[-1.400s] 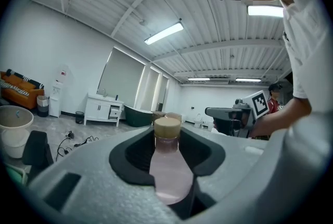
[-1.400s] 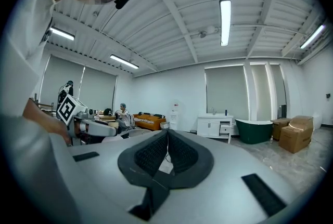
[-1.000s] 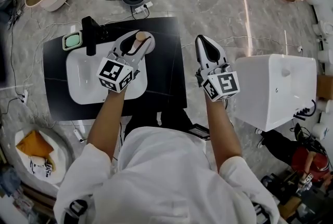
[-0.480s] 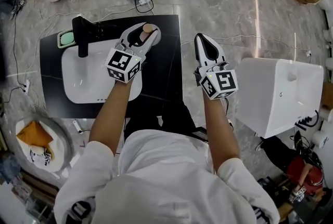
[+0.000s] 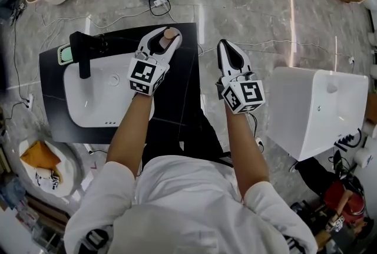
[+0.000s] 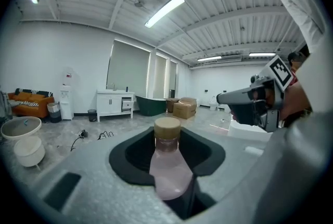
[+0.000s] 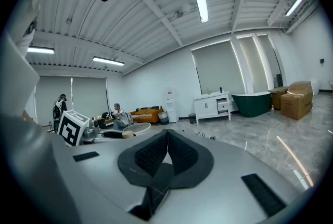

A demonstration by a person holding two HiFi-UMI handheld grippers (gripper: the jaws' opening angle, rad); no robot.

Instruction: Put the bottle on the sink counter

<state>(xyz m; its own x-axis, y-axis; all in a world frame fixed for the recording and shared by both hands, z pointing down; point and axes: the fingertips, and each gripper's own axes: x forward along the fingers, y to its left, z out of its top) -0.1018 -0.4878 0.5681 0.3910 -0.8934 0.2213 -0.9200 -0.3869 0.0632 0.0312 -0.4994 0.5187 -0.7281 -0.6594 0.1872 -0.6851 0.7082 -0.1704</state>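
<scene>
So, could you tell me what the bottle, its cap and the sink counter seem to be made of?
Bottle: translucent pale pink, frosted look, probably plastic, possibly glass. Cap: matte tan with no shine, likely wood or bamboo. Sink counter: smooth black slab with faint reflections, perhaps stone or glass; its basin looks like white glazed ceramic.

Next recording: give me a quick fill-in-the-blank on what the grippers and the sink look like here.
1. The left gripper is closed on a pink ____.
2. The right gripper, jaws together, holds ____.
3. The white basin sits in a ____ counter.
Missing words: bottle; nothing; black.
</scene>
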